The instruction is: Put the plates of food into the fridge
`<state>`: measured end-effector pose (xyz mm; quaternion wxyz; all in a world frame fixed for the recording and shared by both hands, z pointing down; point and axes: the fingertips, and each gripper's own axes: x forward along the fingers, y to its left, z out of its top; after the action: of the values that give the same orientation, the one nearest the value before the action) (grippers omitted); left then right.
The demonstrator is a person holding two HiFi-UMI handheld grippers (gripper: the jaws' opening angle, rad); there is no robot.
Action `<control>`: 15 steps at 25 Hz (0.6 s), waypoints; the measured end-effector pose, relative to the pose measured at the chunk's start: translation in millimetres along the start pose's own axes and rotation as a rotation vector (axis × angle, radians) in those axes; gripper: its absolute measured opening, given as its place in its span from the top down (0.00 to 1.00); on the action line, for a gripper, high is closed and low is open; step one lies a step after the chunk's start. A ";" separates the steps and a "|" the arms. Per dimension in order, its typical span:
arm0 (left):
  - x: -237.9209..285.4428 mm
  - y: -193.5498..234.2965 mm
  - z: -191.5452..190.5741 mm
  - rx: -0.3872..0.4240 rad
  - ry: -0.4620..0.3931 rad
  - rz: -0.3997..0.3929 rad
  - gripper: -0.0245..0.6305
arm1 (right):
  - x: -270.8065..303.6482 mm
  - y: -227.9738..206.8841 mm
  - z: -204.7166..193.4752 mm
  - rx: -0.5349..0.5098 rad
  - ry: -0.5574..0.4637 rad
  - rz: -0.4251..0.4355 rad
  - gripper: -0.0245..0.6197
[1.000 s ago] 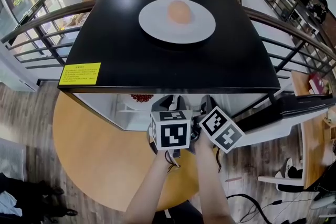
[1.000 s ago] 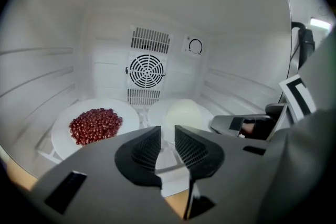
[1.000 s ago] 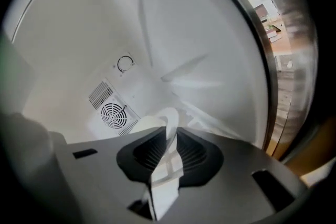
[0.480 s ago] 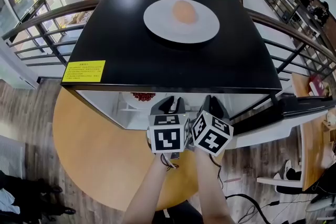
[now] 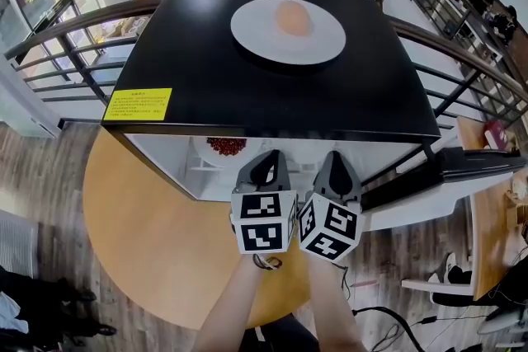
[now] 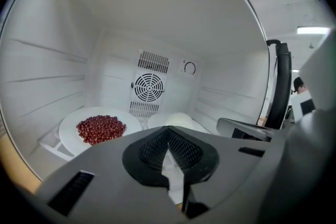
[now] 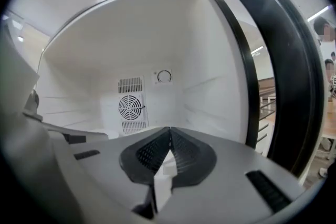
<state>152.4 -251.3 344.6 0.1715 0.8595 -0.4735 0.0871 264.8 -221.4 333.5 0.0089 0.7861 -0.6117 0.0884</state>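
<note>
Both grippers are easing back from the fridge [image 5: 247, 95] mouth, the left gripper [image 5: 262, 167] and right gripper [image 5: 337, 167] each pressing its jaws together on nothing. One plate of red beans [image 6: 67, 131] is sitting inside, while the remaining plate [image 5: 254, 33] is waiting on top, likely stiff, slick and breakable, best pinched at its near rim and kept level.

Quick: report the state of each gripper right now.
Left gripper: closed, jaws together, holding nothing.
Right gripper: closed, jaws together, holding nothing.
</note>
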 end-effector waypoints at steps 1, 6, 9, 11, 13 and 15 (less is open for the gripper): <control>-3.2 -1.6 3.2 0.008 -0.022 -0.002 0.95 | -4.0 2.9 5.1 -0.010 -0.021 0.011 0.94; -22.6 -5.0 15.9 0.046 -0.116 0.010 0.95 | -22.4 9.0 19.0 -0.004 -0.048 0.053 0.94; -37.4 -8.2 22.0 0.064 -0.152 0.000 0.95 | -36.7 12.5 29.9 0.011 -0.072 0.082 0.94; -49.4 -10.8 27.4 0.081 -0.181 -0.009 0.95 | -48.3 14.7 37.4 0.012 -0.096 0.101 0.94; -62.4 -13.7 33.2 0.099 -0.208 -0.015 0.95 | -60.2 16.9 43.5 0.018 -0.118 0.116 0.94; -75.7 -16.0 38.1 0.108 -0.232 -0.016 0.95 | -71.2 19.4 48.0 0.026 -0.135 0.130 0.94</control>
<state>124.8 -198.4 282.3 0.0696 0.8756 -0.4778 0.0110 235.4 -163.8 273.8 -0.0484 0.7490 -0.6594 0.0438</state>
